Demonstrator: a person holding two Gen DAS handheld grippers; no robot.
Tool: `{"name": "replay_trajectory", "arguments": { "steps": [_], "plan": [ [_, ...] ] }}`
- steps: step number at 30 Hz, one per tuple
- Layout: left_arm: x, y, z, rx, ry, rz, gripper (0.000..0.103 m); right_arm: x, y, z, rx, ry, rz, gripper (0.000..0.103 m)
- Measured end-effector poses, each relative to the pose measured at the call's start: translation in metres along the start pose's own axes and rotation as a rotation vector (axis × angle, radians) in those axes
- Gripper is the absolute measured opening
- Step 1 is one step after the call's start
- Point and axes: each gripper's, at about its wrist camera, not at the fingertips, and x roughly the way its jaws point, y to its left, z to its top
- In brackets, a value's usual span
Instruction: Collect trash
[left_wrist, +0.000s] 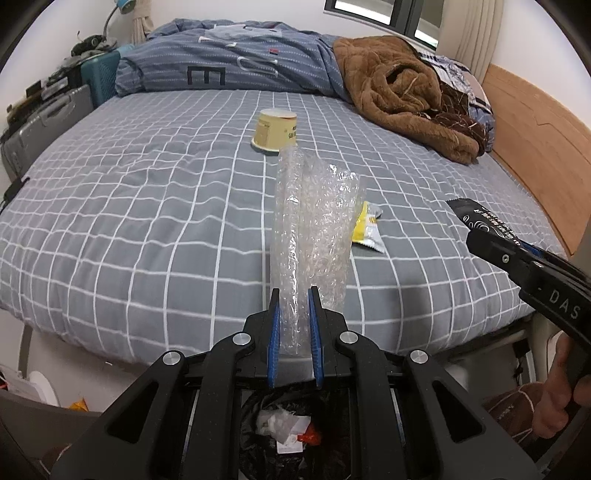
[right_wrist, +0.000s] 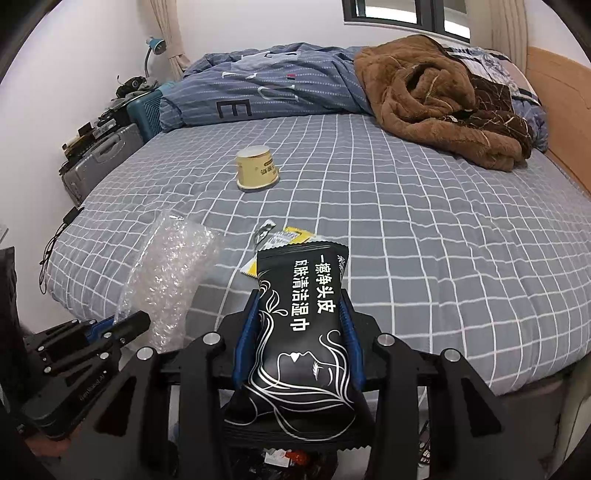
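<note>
My left gripper (left_wrist: 293, 295) is shut on a clear bubble-wrap sheet (left_wrist: 314, 229), held upright over the bed's near edge; the sheet also shows in the right wrist view (right_wrist: 168, 273). My right gripper (right_wrist: 299, 299) is shut on a black wet-wipe packet (right_wrist: 303, 332) with white lettering, seen at the right in the left wrist view (left_wrist: 484, 221). A yellow wrapper (left_wrist: 365, 229) lies on the grey checked bed (left_wrist: 147, 206), and a cream paper cup (left_wrist: 275, 131) stands upside down further back. A black-lined trash bin (left_wrist: 291, 428) with trash sits below my left gripper.
A blue striped duvet (left_wrist: 229, 62) and a brown fleece blanket (left_wrist: 406, 96) lie piled at the far side of the bed. A wooden headboard (left_wrist: 535, 133) runs along the right. Suitcases (left_wrist: 44, 122) stand at the left.
</note>
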Motion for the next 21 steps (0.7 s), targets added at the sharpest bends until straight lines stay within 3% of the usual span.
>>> {"name": "replay_trajectory", "arguments": {
  "steps": [21],
  "plan": [
    [-0.027,0.001,-0.061,-0.037,0.036,0.017,0.013,-0.032,0.026,-0.057,-0.019,0.022,0.019,0.038]
  ]
}}
